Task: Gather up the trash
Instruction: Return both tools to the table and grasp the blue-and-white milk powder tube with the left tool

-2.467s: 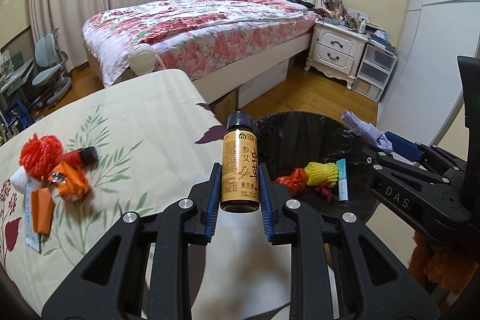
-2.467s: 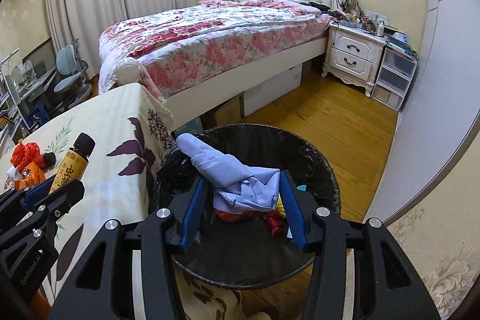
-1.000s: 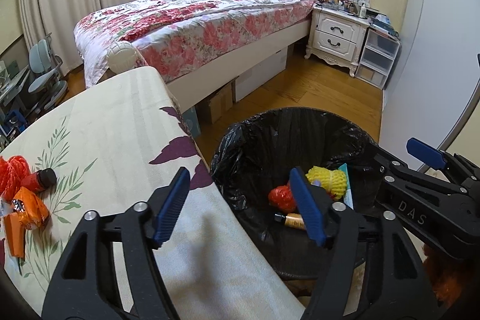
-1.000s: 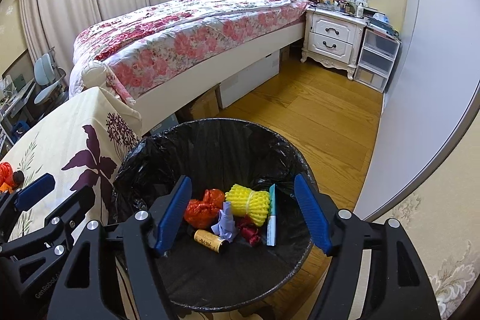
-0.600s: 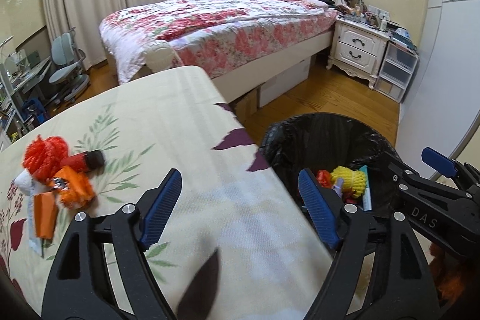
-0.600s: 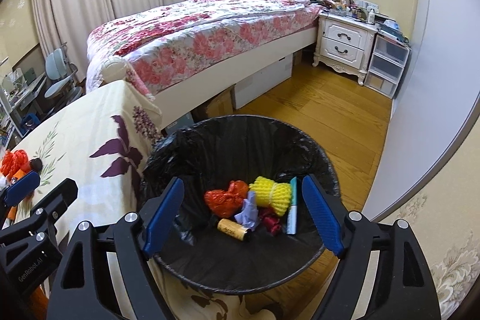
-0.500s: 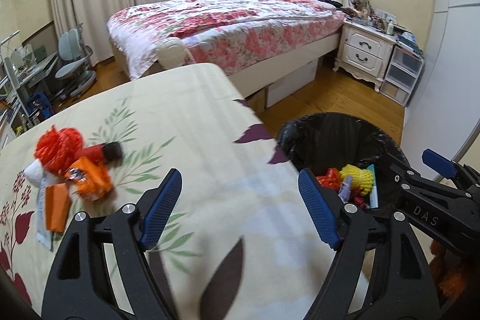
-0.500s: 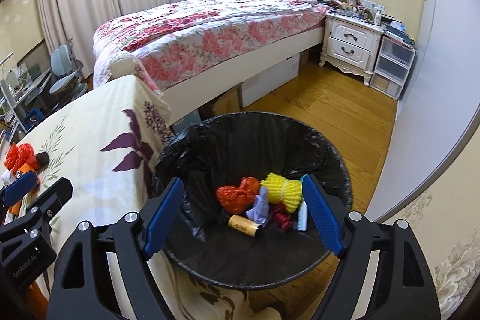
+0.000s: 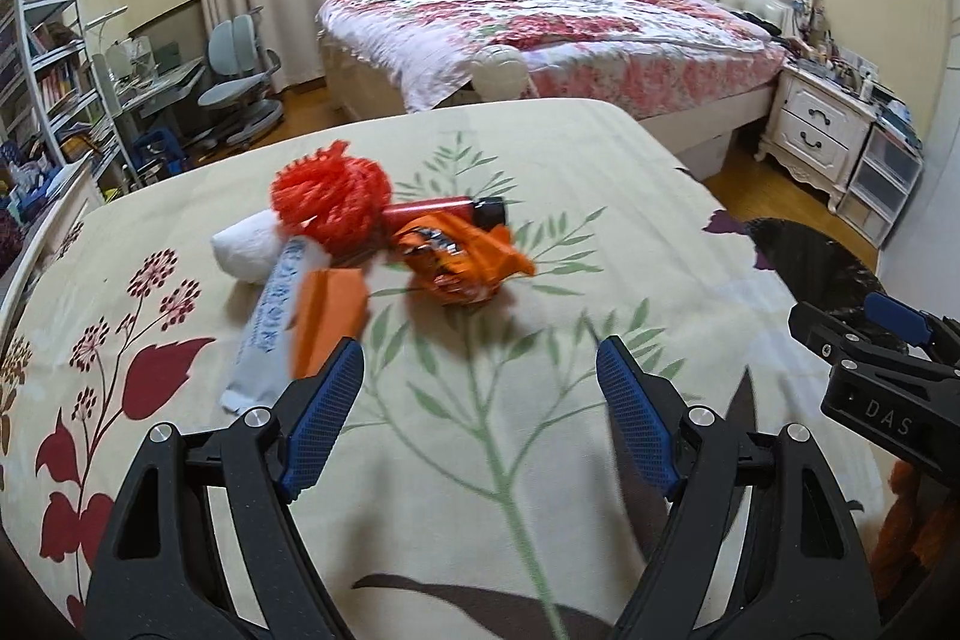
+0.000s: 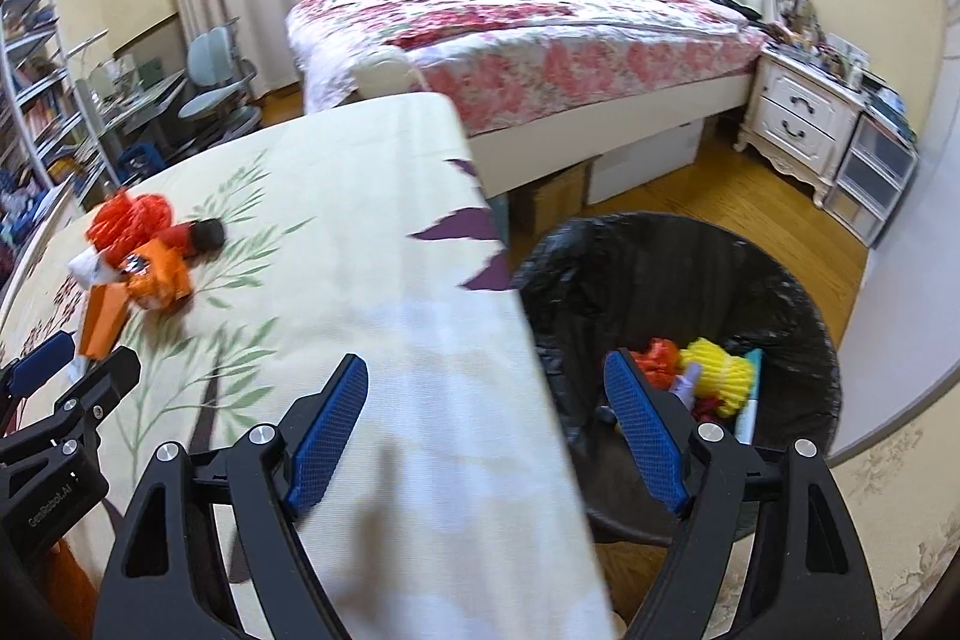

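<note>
A heap of trash lies on the floral tablecloth: a red mesh ball, a red bottle with a black cap, a crumpled orange wrapper, an orange box, a white roll and a grey-blue packet. My left gripper is open and empty, just short of the heap. My right gripper is open and empty over the table's right edge, beside the black-lined bin. Inside the bin lie a yellow foam net and red scraps.
The bin stands on the wood floor off the table's right edge. Behind are a bed with a floral quilt, a white nightstand, plastic drawers, and at left a desk chair and shelves.
Both grippers let their items fall into the bin, then swung left from the bin over the table. The trash heap now lies ahead of the left gripper.
</note>
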